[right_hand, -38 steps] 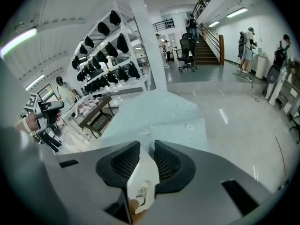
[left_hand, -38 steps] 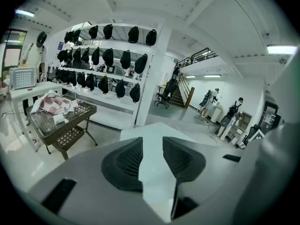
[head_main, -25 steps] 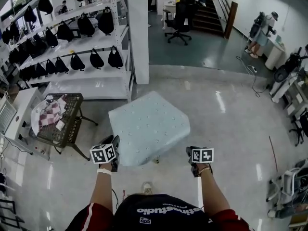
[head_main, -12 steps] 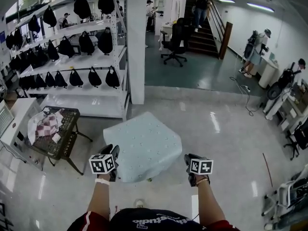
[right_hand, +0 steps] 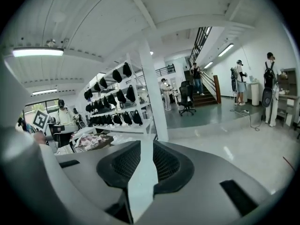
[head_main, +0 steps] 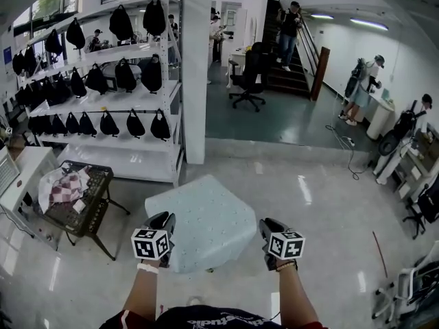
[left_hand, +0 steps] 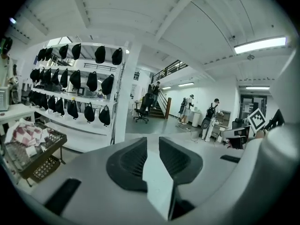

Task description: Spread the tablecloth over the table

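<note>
The left hand-held gripper [head_main: 164, 219] is held up at the person's left front, and its jaws have just been closing. Its own view shows a strip of the tablecloth [left_hand: 158, 184] caught between the pads, so I'd call it clamped on the near hem. To do this step well, I'd say that grip wants to be firm before anything else, since a half-caught hem could slide out as the cloth is flung. Both hands should carry the hem level with one another and draw it toward the person evenly. That way the sheet settles square over the table rather than skewed to one side.

Ahead of the two hand-held grippers, and between them, the tablecloth spreads out. It is a pale mint-blue sheet scattered with small dots, humped over what I take to be the table, which is itself covered from sight. Its far corner points away from the person, toward the white pillar [head_main: 195, 67], and its near edge runs up to both hand-held grippers. It looks light and limp, likely to billow.

The right hand-held gripper [head_main: 265, 226] is held up at much the same height, at the cloth's right near corner. Its jaws are pressed together on a strip of the same hem, plain in its own view.
</note>
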Demonstrator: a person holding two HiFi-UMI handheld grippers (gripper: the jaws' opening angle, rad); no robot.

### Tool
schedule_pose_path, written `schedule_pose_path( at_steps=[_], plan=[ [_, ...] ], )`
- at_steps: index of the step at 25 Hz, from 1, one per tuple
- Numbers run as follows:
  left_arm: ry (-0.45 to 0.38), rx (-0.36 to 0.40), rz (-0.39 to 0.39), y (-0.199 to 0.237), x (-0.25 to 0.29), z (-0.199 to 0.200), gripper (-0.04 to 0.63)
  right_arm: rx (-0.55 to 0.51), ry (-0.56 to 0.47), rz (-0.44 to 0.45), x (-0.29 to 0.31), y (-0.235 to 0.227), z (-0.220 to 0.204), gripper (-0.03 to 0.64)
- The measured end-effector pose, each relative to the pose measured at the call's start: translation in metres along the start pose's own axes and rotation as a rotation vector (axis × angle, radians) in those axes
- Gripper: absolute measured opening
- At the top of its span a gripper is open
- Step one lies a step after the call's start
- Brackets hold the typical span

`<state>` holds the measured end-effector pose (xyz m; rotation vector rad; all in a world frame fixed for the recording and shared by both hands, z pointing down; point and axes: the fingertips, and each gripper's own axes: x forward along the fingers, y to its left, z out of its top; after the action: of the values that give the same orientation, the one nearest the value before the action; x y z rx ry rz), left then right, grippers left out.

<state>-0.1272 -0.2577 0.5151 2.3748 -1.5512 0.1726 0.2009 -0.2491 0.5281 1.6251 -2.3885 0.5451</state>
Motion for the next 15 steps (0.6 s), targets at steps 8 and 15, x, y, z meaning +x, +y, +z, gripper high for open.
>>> schedule_pose_path(
  at_steps=[8,15],
  plan=[
    [-0.086,0.166,0.051,-0.016,-0.013,0.034,0.046,-0.062,-0.099,-0.009,-0.015,0.015,0.042,0.094],
    [-0.189,0.149,0.047,-0.019,-0.034,0.071,0.031,-0.111,-0.211,0.024,-0.033,0.045,0.082,0.080]
  ],
)
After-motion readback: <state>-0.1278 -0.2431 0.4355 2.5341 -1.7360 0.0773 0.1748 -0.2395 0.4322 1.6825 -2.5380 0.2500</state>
